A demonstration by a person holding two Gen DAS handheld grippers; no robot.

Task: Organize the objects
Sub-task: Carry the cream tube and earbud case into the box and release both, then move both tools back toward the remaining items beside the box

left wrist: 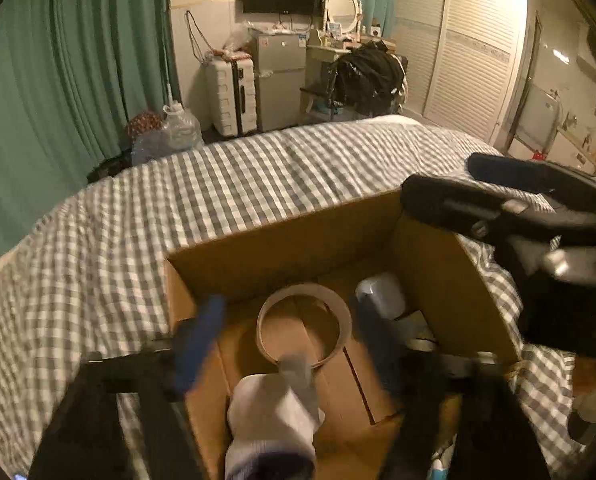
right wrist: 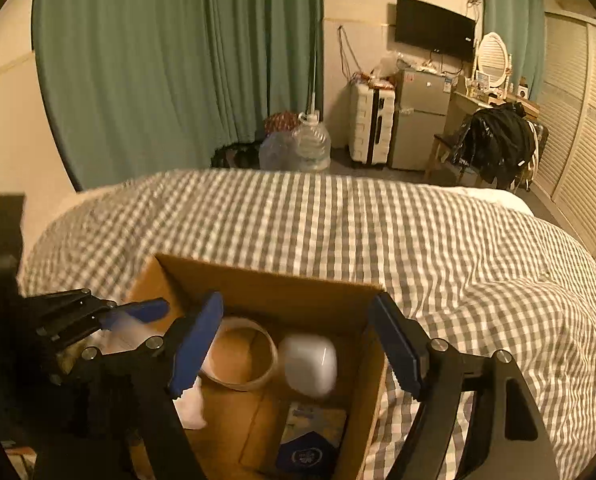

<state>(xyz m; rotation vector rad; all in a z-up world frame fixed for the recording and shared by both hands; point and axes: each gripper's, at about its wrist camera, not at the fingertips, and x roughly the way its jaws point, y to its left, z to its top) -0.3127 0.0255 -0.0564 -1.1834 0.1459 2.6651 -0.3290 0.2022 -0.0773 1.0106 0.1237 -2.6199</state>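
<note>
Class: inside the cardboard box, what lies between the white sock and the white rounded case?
The tape ring lies between the white sock and the white rounded case on the floor of the cardboard box. The right wrist view shows it best.

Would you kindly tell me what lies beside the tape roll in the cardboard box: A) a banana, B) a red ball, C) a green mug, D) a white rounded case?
D: the white rounded case sits right of the tape roll inside the cardboard box.

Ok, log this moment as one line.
left gripper: open, over sock | right gripper: open, nothing gripped | cardboard box: tape roll, white case
</note>
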